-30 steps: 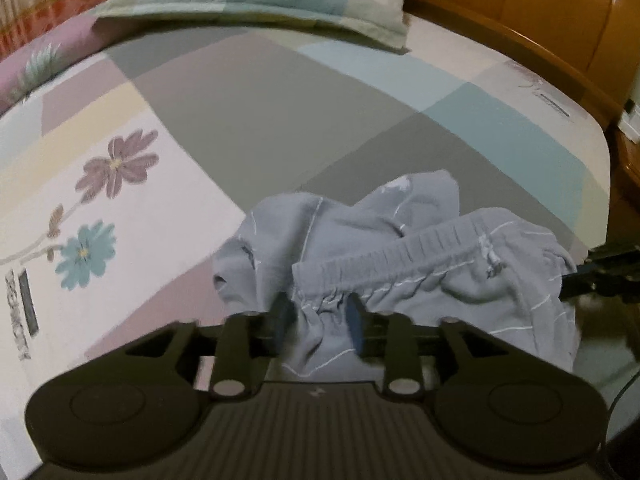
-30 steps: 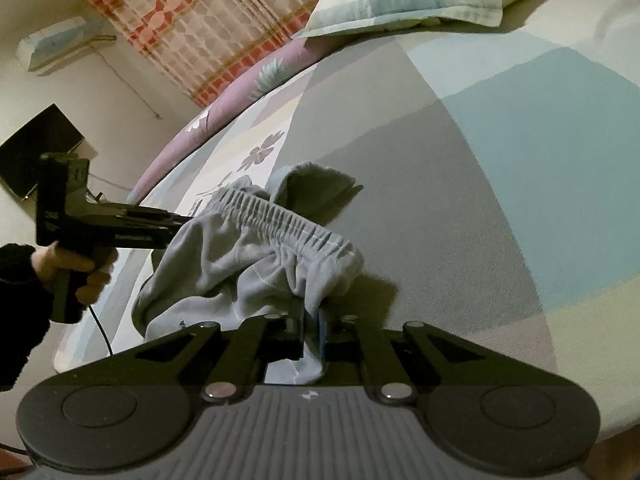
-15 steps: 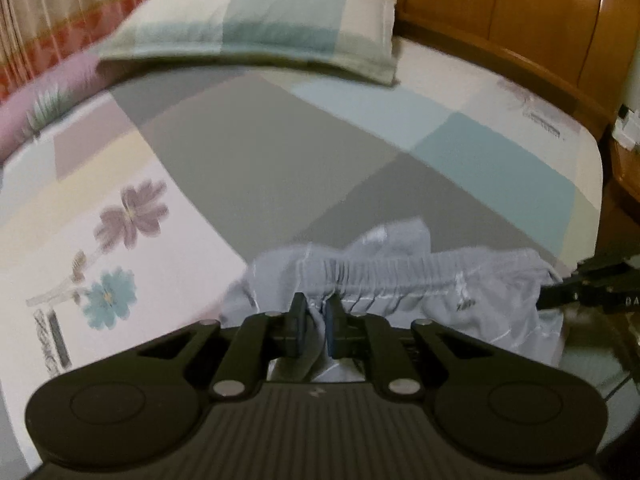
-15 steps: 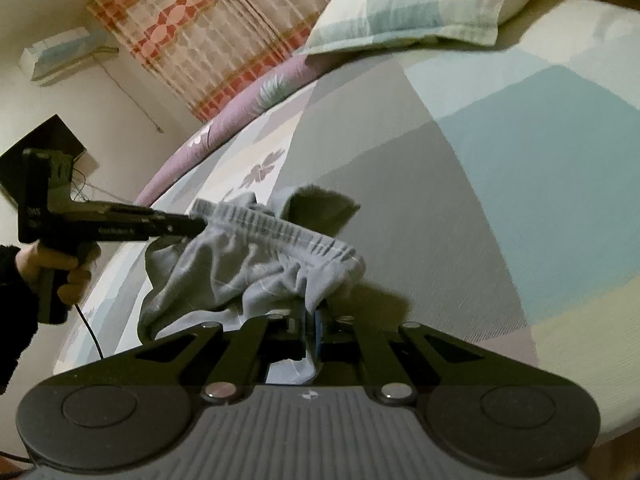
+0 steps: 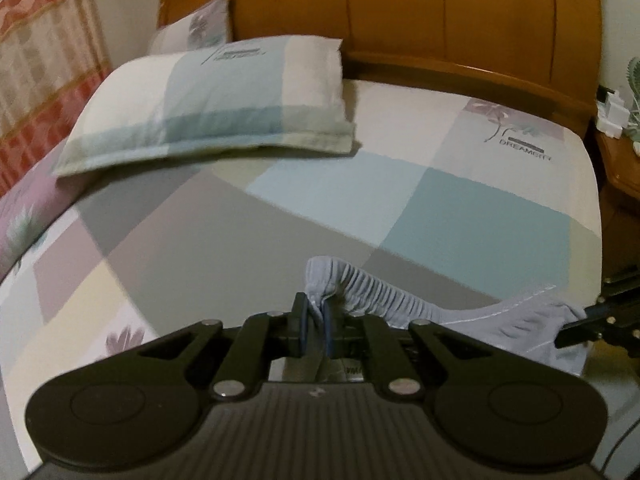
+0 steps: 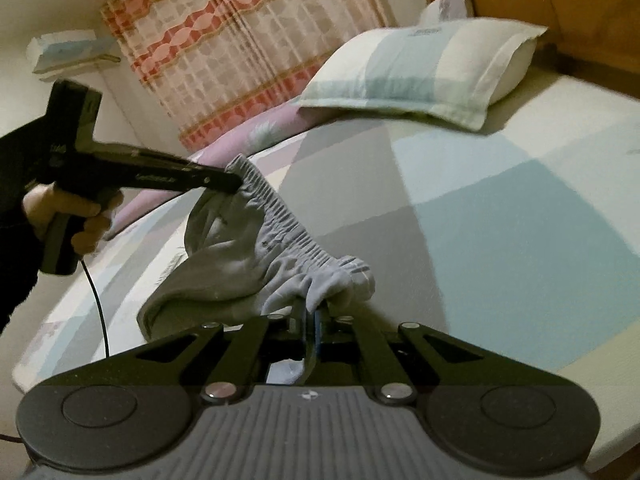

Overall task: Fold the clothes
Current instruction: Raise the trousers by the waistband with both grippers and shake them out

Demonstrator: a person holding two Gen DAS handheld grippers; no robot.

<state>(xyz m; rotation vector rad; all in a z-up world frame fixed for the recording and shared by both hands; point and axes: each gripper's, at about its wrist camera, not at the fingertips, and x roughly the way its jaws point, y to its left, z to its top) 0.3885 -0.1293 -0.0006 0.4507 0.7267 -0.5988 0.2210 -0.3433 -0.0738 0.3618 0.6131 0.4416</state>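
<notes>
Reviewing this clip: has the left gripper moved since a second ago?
Yes. In the right wrist view the left gripper, jaws shut on the grey shorts, has risen: it sat level with the bedsheet's near edge and now reaches up against the curtain.

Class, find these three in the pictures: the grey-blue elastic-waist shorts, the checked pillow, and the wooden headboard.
grey-blue elastic-waist shorts (image 6: pixel 280 236): right wrist view, on the gathered waistband.
checked pillow (image 5: pixel 216 100): left wrist view, on its blue middle panel.
wooden headboard (image 5: pixel 460 12): left wrist view, on a central panel.
</notes>
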